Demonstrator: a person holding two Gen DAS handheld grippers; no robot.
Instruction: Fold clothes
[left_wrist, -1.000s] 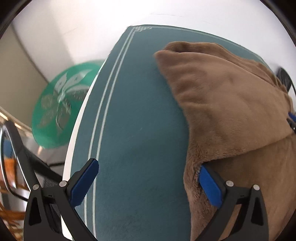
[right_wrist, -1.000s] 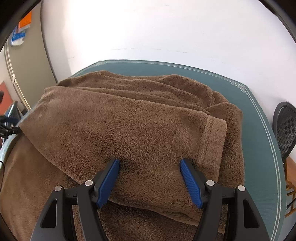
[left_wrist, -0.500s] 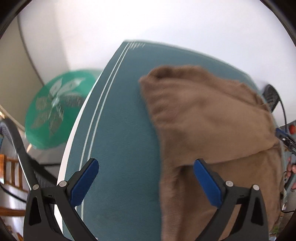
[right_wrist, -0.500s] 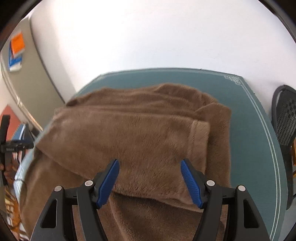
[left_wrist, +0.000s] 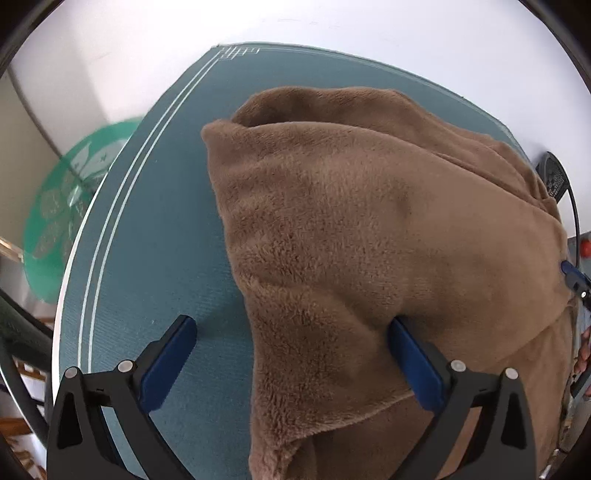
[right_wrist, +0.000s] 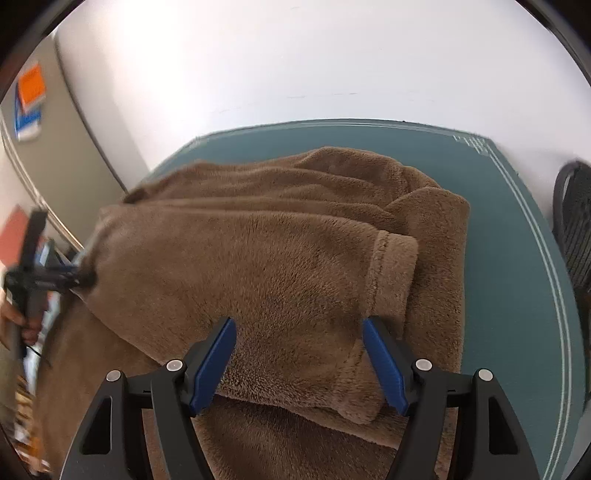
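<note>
Teal mat (right_wrist: 498, 229); both jaws wide over fleece (right_wrist: 277, 266)

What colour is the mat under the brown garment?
Teal mat, white border lines; clearest in the left wrist view.

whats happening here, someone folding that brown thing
Yes. A person with a claw in each hand is folding a brown fleece garment on a teal mat. A cuffed sleeve is already laid across the body. Both the left claw and the right claw are open above the fabric, gripping nothing; the left one straddles the garment's edge.
</note>
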